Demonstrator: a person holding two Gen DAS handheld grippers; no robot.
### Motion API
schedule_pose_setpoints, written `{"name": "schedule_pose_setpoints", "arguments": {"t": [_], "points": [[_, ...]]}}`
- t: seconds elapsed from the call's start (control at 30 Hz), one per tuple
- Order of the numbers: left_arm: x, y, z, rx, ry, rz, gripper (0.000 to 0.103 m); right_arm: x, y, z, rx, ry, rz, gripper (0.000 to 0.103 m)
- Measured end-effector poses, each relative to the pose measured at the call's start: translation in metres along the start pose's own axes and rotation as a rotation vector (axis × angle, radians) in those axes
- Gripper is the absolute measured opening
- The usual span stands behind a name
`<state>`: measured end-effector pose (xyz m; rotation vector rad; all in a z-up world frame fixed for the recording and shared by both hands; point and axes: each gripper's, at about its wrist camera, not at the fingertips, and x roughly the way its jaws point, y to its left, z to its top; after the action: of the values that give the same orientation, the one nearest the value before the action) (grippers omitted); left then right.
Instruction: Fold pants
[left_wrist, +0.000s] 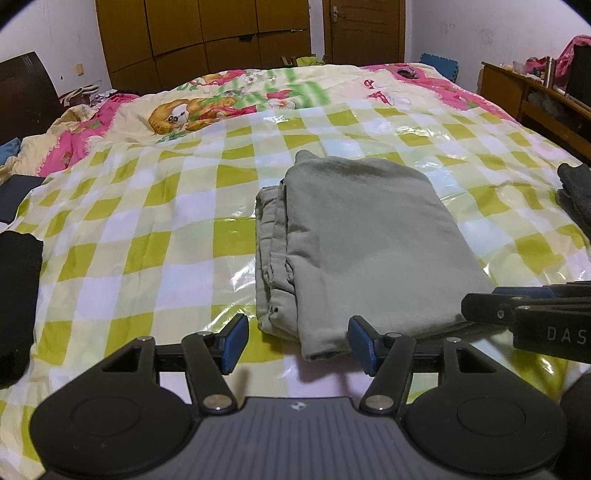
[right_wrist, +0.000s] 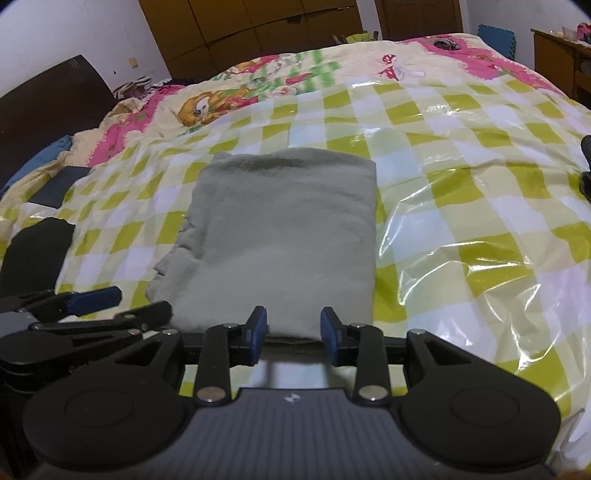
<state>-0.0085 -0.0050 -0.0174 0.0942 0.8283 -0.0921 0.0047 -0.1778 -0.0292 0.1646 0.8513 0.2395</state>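
Note:
Grey-green pants (left_wrist: 362, 240) lie folded into a thick rectangle on the yellow-and-white checked plastic sheet (left_wrist: 147, 240) that covers the bed. My left gripper (left_wrist: 298, 341) stands open at the pants' near left corner; the corner shows between its blue pads without being pressed. In the right wrist view the pants (right_wrist: 284, 236) fill the middle. My right gripper (right_wrist: 293, 332) is open over their near edge, with cloth showing in the gap and neither pad pressing it. Each gripper also appears in the other's view: the right gripper (left_wrist: 491, 301) at the right, the left gripper (right_wrist: 122, 306) at the left.
A black garment (left_wrist: 18, 295) lies at the sheet's left edge and dark grey clothing (left_wrist: 576, 192) at its right edge. A cartoon quilt (left_wrist: 221, 99) covers the far bed. A dark headboard (left_wrist: 26, 92) stands left, a wooden desk (left_wrist: 524, 96) right, wardrobes (left_wrist: 203, 37) behind.

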Motion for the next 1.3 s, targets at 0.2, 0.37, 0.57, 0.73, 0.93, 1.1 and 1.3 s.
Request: {"name": "schedule_pose_setpoints", "arguments": {"t": [0.2,0.37,0.57,0.73,0.93,1.1,1.3], "points": [[-0.013,-0.001,-0.008,-0.009,-0.024,0.032,0.092,-0.008,0.003,-0.008,0.004,-0.009,-0.006,0.039],[-0.020,-0.004,-0.014,0.020,-0.035,0.099,0.102,-0.011,0.001,-0.018,0.020,0.005,-0.029,0.039],[-0.022,0.001,-0.020,-0.032,0.002,0.065,0.103,-0.013,0.007,-0.027,0.007,0.016,-0.012,0.039],[-0.028,0.001,-0.025,-0.046,-0.002,0.048,0.103,-0.013,0.007,-0.032,0.013,0.023,-0.014,0.040],[-0.030,-0.015,-0.029,0.052,0.019,0.158,0.103,-0.018,0.009,-0.035,0.018,0.009,0.003,0.040],[-0.028,-0.012,-0.030,0.034,0.035,0.129,0.103,-0.018,0.009,-0.037,0.022,0.020,0.007,0.040],[-0.029,-0.013,-0.032,0.033,0.019,0.132,0.103,-0.014,0.011,-0.041,0.018,0.039,0.017,0.041]]}}
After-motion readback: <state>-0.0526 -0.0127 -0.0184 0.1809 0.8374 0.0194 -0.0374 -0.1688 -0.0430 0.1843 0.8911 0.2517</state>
